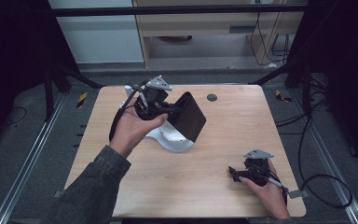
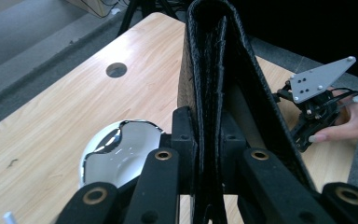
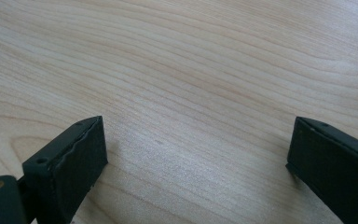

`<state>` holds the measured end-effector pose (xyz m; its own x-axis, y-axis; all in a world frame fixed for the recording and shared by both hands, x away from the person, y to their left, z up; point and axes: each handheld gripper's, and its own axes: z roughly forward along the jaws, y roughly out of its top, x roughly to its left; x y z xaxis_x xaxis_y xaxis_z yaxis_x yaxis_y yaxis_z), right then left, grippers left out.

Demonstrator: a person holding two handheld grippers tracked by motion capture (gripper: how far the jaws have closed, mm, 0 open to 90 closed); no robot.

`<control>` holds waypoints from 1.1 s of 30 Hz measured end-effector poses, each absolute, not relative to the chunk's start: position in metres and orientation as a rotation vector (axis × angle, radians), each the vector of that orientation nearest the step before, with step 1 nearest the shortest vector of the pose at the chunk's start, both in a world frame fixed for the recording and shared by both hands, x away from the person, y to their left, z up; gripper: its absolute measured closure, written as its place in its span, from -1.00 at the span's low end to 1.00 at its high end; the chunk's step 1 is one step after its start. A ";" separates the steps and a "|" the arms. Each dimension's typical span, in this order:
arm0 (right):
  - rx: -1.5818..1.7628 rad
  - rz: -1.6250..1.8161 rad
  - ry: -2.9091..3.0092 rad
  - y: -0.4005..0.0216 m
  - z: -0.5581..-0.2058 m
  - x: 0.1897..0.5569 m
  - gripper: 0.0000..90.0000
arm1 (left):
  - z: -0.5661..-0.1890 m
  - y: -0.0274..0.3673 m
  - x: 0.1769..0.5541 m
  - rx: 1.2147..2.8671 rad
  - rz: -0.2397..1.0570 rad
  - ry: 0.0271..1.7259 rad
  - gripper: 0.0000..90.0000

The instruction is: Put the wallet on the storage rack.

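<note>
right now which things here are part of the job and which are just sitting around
In the job:
- black wallet, clamped in the left tongs
- white bowl beneath it

Just about:
- right tongs, open over bare table
- round hole in the tabletop

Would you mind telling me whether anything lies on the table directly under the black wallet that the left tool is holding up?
Yes. The left tool is shut on the black wallet, which hangs above a white dish on the wooden table. The dish is the only object beneath it. The right tool rests open, well off to the side.
</note>
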<state>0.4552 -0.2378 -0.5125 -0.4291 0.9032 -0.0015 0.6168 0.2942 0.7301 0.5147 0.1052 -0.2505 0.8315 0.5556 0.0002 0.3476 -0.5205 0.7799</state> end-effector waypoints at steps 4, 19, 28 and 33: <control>1.361 0.932 2.153 -0.238 -0.513 0.455 -0.90 | -0.246 0.110 0.516 2.175 0.328 0.669 0.80; 1.359 0.931 2.153 -0.238 -0.513 0.455 -0.90 | -0.239 0.134 0.524 2.138 0.354 0.728 0.80; 1.366 0.930 2.150 -0.238 -0.513 0.455 -0.92 | -0.247 0.137 0.532 2.156 0.372 0.765 0.80; 1.365 0.929 2.149 -0.237 -0.513 0.455 -0.92 | -0.254 0.139 0.535 2.155 0.364 0.787 0.80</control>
